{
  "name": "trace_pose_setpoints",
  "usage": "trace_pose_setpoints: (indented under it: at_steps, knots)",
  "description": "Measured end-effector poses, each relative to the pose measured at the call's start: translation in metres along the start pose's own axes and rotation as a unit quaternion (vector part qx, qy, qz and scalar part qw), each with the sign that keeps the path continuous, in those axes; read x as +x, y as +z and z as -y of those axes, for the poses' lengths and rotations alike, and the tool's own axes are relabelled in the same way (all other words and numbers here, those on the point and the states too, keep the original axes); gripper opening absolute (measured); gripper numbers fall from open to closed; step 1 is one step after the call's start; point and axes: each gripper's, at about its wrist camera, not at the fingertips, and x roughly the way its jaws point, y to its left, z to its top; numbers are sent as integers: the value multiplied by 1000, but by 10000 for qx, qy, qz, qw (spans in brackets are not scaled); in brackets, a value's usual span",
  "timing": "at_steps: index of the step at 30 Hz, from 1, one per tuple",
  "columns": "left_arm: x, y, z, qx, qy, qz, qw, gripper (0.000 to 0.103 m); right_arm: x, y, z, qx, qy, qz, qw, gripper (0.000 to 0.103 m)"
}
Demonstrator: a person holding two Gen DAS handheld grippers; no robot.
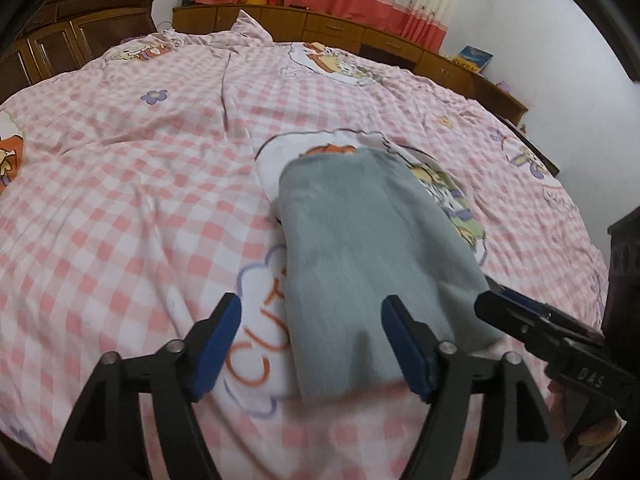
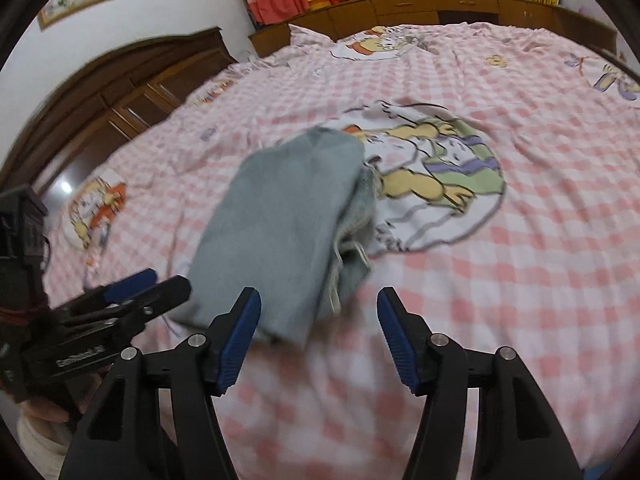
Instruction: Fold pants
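Note:
The grey-blue pants (image 1: 360, 248) lie folded into a compact stack on the pink checked bedspread (image 1: 120, 208); they also show in the right wrist view (image 2: 284, 220). My left gripper (image 1: 312, 316) is open, its fingers either side of the stack's near left edge and not gripping it. My right gripper (image 2: 318, 308) is open over the stack's near right corner, holding nothing. The right gripper appears at the stack's right edge in the left wrist view (image 1: 516, 312), and the left gripper shows at the left in the right wrist view (image 2: 148, 288).
The bedspread (image 2: 500, 280) has cartoon prints. A dark wooden headboard (image 2: 112, 92) stands at the left, a low wooden cabinet (image 1: 328, 28) with red-and-cream curtains at the far side.

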Motion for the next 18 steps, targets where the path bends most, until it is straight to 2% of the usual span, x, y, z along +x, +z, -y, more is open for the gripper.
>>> trace_pose_setpoints:
  at_steps: [5,9,13,18]
  knots:
    - [-6,-20,10,59,75,-173,9998,85,4,-23,-1,-142,-432,-297,9985,63]
    - [8,-37,14,57,279,-485,9984,86,19,-36,2,-176,-879,-551,9945,63]
    - [25,-47,13,25,505,-728,9961,86,31,-40,2,-336,-1061,-670,9915,67]
    - [35,-52,16,105,617,-774,9950,88,39,-41,3,-360,-1076,-664,9913,74]
